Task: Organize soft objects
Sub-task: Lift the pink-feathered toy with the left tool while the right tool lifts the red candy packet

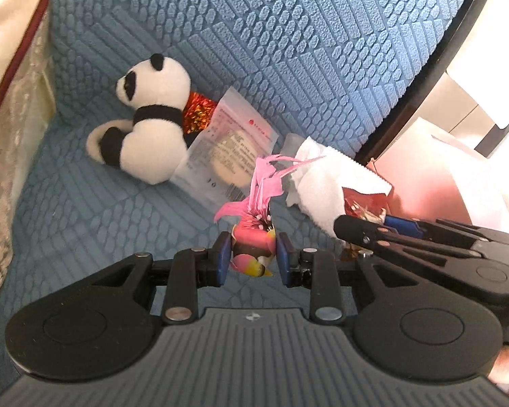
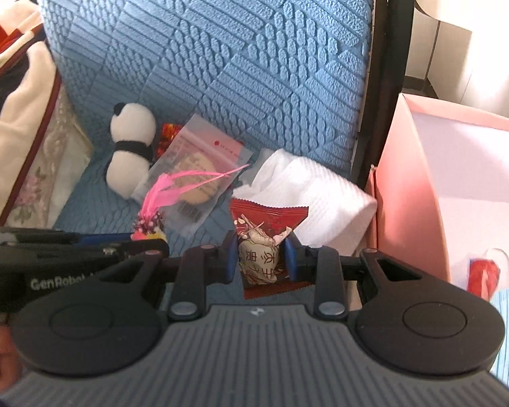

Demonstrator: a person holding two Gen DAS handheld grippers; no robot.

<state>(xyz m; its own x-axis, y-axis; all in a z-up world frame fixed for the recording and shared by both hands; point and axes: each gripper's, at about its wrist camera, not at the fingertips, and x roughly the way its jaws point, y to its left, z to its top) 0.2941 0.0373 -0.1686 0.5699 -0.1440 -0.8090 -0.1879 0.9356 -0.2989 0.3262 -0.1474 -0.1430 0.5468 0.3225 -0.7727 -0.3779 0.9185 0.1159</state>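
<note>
My left gripper (image 1: 253,255) is shut on a small pink and yellow toy with pink feathers (image 1: 254,237), held above the blue seat; the same feather toy (image 2: 152,218) shows in the right wrist view. Beside it my right gripper (image 2: 260,258) is shut on a red snack packet (image 2: 263,237), whose red edge (image 1: 364,203) peeks out in the left wrist view. A plush panda (image 1: 149,125) lies against the backrest, also seen as the panda (image 2: 130,149). Next to it lie a clear zip bag (image 1: 227,149) with a round pad and a white cloth (image 1: 325,183).
The blue textured sofa seat (image 1: 85,203) and backrest (image 2: 237,51) fill both views. A pink box (image 2: 424,176) stands at the right, holding a red item and a light blue cloth. Floral fabric and a white cushion with red piping (image 2: 20,156) lie at the left.
</note>
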